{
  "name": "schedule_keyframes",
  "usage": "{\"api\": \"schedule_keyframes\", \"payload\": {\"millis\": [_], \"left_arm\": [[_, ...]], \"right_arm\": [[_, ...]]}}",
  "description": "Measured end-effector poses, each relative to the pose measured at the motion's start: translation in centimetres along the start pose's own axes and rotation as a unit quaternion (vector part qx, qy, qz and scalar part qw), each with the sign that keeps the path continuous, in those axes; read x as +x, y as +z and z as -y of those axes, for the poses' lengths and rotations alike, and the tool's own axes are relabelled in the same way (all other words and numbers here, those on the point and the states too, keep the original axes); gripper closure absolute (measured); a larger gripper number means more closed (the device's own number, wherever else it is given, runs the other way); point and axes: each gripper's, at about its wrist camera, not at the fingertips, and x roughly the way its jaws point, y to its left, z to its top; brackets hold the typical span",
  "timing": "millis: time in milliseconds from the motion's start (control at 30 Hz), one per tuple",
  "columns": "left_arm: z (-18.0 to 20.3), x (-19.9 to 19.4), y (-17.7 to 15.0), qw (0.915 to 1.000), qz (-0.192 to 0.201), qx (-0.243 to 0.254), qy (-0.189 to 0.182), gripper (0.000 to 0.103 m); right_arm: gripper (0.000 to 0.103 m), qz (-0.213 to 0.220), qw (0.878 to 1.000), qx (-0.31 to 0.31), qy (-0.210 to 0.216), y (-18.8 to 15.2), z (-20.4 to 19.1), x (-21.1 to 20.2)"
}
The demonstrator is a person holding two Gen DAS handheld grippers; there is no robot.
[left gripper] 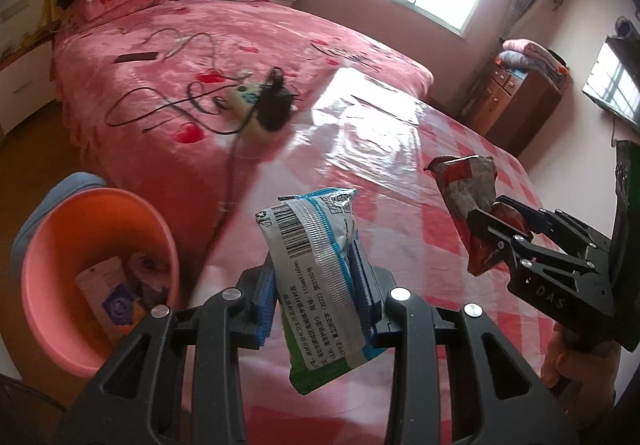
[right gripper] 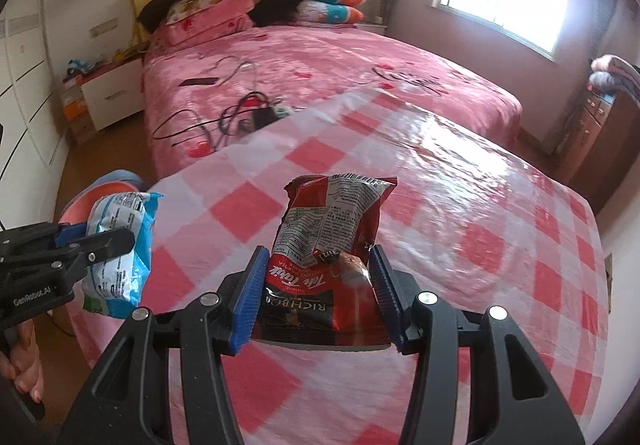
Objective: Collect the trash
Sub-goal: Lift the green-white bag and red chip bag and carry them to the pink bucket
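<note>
left gripper (left gripper: pixel 316 297): black frame, blue ribbed jaws, silver screws | right gripper (right gripper: pixel 318 293): same

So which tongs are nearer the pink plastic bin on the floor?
Left. The left tongs, shut on the blue-and-white wrapper, hang just beside the pink plastic bin; the right tongs, gripping the red snack packet, are farther off over the table.

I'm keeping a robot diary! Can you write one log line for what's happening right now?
left gripper: shut on blue tissue pack | right gripper: shut on red tea packet | pink bin: left of checkered table, trash inside
</note>
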Motion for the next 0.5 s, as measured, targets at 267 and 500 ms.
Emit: {"api": "schedule_keyframes", "payload": {"millis": [267, 500], "left_arm": [[-4.6, -1.6, -0.2, 0.9992, 0.011, -0.031, 0.024, 0.068], [-8.8, -2.5, -0.7, 0.9965, 0.018, -0.065, 0.050, 0.068]], "right_arm": [[0.051, -0.007, 0.999, -0.036, 0.029, 1.1, -4.3, 1.0], [0.050, -0.015, 0.996, -0.066, 0.064, 2.1, -8.6, 2.0]]}}
